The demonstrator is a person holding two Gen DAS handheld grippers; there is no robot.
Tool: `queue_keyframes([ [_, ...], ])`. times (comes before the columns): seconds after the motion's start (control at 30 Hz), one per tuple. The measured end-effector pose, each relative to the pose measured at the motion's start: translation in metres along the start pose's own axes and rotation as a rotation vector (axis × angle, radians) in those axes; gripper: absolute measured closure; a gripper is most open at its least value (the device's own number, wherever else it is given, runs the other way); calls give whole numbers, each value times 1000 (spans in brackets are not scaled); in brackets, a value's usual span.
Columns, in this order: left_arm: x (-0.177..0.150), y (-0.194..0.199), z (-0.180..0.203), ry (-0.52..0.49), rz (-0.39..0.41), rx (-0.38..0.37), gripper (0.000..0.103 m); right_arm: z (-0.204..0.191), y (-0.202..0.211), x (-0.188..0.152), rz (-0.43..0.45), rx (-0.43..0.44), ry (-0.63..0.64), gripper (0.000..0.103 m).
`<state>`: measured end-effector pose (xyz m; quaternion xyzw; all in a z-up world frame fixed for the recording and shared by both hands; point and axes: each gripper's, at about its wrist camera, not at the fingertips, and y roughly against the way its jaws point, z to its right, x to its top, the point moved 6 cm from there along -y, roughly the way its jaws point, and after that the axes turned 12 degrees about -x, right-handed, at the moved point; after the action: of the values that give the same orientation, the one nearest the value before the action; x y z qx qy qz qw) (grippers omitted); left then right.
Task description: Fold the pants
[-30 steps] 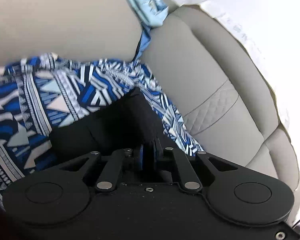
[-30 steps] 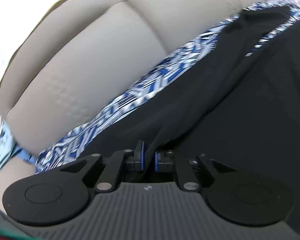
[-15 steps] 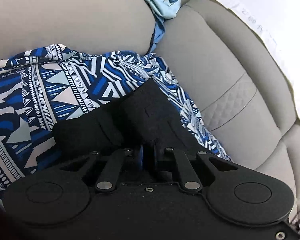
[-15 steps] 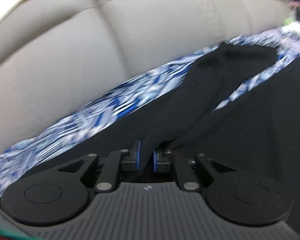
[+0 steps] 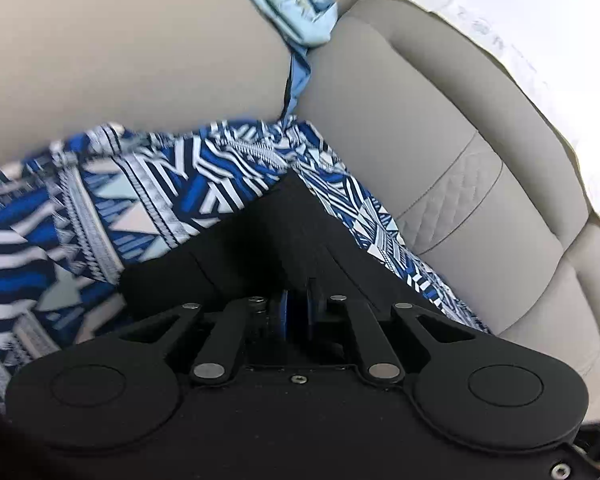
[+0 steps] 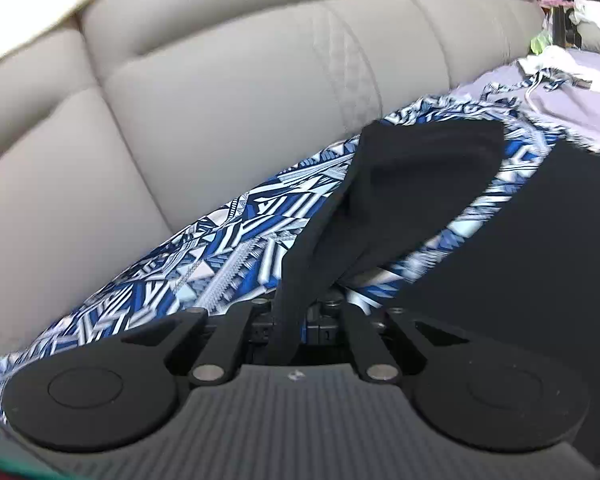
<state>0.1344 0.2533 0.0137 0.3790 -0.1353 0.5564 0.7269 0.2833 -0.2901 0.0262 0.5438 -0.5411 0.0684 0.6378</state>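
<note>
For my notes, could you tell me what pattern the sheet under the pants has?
Blue, white and navy geometric print on the sheet, clearest in the left wrist view.

Bright daylight, blown-out top corners, fisheye bending, slight blur

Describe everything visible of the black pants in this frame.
The black pants are plain, matte, soft-looking fabric with no visible print. They lie on a blue-and-white patterned cloth spread over a beige sofa. The right gripper is shut on a raised, twisted strip of them; its jaws have just been closing. The left gripper is shut on another bunched part. A flat panel lies to the right.
</note>
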Motion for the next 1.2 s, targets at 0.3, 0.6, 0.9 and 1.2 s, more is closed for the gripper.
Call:
queue_keyframes([
  [0.3, -12, 28, -18, -58, -24, 131, 95, 90, 57, -78, 9, 12, 55, 87],
  [0.6, -22, 27, -19, -91, -40, 168, 93, 130, 33, -41, 78, -104, 53, 65],
  [0.9, -26, 23, -16, -83, -67, 180, 91, 233, -3, -9, 21, -125, -175, 56],
  [1.2, -26, 19, -11, -129, -73, 219, 90, 261, -11, 0, 53, -81, -212, 49],
])
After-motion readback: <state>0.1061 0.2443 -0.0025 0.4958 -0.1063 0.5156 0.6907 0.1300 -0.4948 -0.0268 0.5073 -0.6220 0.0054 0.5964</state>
